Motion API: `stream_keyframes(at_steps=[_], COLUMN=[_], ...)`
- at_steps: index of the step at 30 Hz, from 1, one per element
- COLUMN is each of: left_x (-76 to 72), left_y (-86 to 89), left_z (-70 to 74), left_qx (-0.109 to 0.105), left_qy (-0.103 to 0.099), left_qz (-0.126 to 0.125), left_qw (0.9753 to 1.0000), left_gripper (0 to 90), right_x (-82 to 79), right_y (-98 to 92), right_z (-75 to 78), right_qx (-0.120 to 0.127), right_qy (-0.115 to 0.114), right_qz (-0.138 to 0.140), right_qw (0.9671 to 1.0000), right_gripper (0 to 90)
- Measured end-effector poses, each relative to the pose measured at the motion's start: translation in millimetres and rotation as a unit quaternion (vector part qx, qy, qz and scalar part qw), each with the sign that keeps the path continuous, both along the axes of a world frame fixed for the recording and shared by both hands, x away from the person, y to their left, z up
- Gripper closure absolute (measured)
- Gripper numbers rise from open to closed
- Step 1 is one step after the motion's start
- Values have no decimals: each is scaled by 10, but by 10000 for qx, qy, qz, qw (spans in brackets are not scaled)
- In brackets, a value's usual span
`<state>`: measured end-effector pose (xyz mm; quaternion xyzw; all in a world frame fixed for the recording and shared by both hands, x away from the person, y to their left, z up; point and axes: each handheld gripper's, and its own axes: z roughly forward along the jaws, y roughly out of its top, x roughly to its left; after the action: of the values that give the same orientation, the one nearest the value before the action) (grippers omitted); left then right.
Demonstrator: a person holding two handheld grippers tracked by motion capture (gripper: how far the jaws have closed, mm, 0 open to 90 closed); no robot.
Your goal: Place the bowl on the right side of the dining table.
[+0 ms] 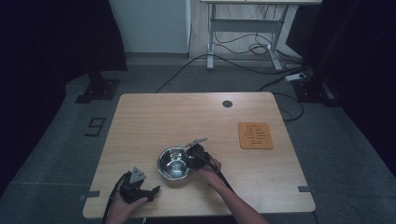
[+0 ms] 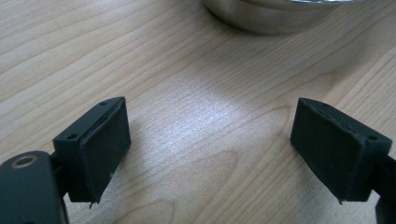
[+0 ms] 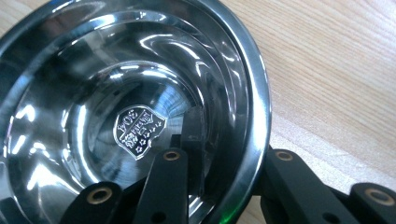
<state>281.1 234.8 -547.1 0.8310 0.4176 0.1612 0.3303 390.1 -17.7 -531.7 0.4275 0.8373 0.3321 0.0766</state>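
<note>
The right gripper [image 1: 190, 157] pinches the steel bowl [image 1: 173, 163] by its rim at 3 o'clock; the left gripper [image 1: 156, 190] rests wide open, empty, on the table [image 1: 187, 116].

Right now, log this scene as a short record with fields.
surface: wooden table
bowl: empty steel bowl, upright, near the front edge
right gripper: jaws straddle the bowl's rim, one inside, one outside
left gripper: jaws wide apart over bare wood, holding nothing, bowl just ahead
other item: orange mat, to the right, apart from the bowl
</note>
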Motion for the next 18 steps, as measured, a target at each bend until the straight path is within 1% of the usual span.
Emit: stream_keyframes(at_steps=[6,8,15,18], left_x=[0,0,0,0], left_y=[0,0,0,0], left_z=[0,0,0,0], left_qx=[0,-1,1,1], left_qy=[-2,-1,3,2], left_qz=[2,1,1,1], left_qw=[10000,10000,10000,10000], left_gripper=[116,117,117,117], right_x=[29,36,48,42], right_y=[-38,-55,-99,-100], right_z=[-2,2,35,37], right_qx=[224,366,756,762], right_qy=[156,288,478,452], right_qz=[-109,-173,-222,-220], right_qw=[9996,9988,9957,9958], right_gripper=[807,821,864,865])
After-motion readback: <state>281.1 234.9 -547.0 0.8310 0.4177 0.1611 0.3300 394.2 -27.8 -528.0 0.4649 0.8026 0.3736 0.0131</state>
